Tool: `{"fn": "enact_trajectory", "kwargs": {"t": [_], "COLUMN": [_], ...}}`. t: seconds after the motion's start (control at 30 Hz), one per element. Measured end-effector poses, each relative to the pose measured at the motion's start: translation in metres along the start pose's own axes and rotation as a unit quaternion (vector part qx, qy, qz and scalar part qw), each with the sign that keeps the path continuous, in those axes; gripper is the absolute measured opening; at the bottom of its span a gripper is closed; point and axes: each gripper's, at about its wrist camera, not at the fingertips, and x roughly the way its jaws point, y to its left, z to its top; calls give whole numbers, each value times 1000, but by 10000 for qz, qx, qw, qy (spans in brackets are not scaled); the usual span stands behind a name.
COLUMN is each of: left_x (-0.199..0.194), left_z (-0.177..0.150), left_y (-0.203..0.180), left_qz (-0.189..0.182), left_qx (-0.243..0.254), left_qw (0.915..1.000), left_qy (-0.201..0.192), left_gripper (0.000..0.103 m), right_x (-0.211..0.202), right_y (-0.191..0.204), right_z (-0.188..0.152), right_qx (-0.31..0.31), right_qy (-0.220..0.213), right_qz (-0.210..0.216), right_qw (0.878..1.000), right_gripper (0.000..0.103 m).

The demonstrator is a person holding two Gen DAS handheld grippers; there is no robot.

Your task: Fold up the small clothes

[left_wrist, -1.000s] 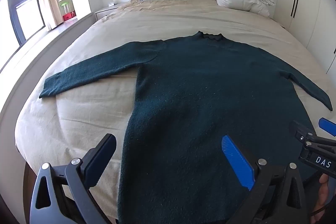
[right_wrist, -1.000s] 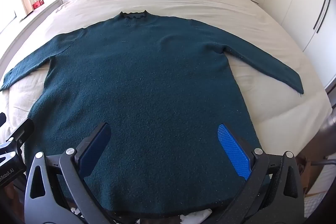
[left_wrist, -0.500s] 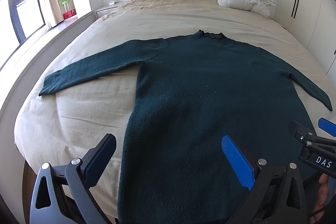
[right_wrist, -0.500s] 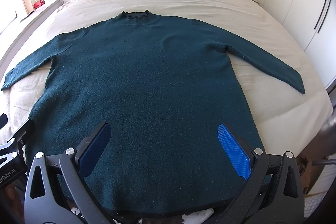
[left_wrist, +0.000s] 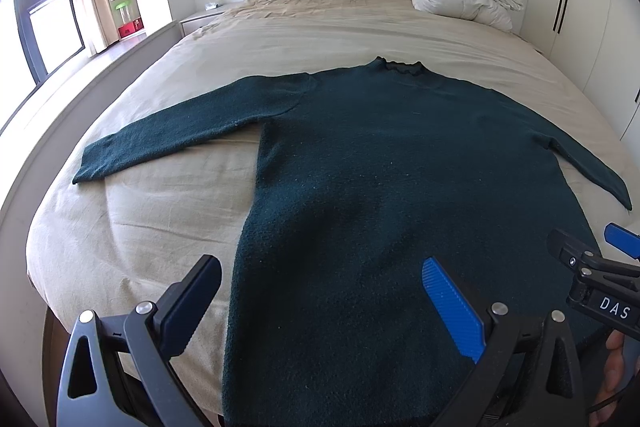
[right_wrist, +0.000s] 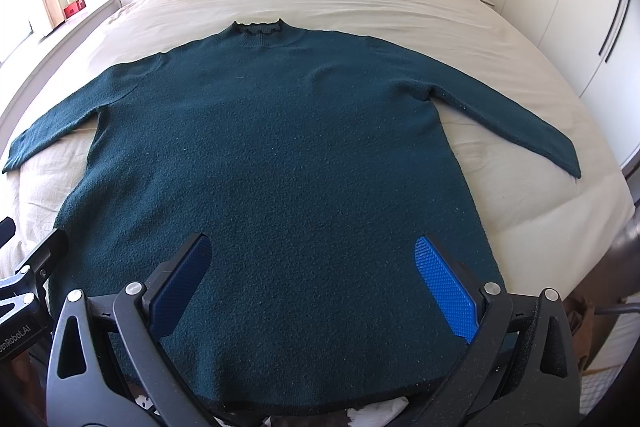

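Left wrist view: the left gripper (left_wrist: 320, 301) hangs spread and empty over the hem of the sweater (left_wrist: 400, 187), which lies flat on the bed (left_wrist: 140, 227), ready for folding.

Right wrist view: the right gripper (right_wrist: 314, 285) gapes empty too, collar (right_wrist: 260, 27) at twelve o'clock.

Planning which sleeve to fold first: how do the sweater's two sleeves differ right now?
In the left wrist view, the left sleeve shows its whole length with bare sheet around it; the right sleeve is seen only in part near the frame edge. The left cuff lies farther from the body; the right runs closer. Both lie flat, unfolded, untouched.
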Motion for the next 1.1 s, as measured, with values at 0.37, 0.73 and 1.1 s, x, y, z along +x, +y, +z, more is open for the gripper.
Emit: {"fn": "enact_trajectory", "kwargs": {"t": [0.37,0.73,1.1], "left_x": [1,0,-1], "left_z": [0,0,-1], "left_y": [1,4,9], "left_qz": [-3,-18,-11], "left_qx": [-5,-31,-86], "left_qw": [10000,10000,10000], "left_qy": [0,3,14], "left_gripper": [103,103,103], "right_x": [0,0,0], "right_y": [1,4,6], "right_z": [0,-1,-1], "right_qx": [-7,-21,-27], "right_qy": [-2,-11,-7], "right_qz": [9,6,3], "right_qw": [10000,10000,10000], "right_gripper": [103,103,103]}}
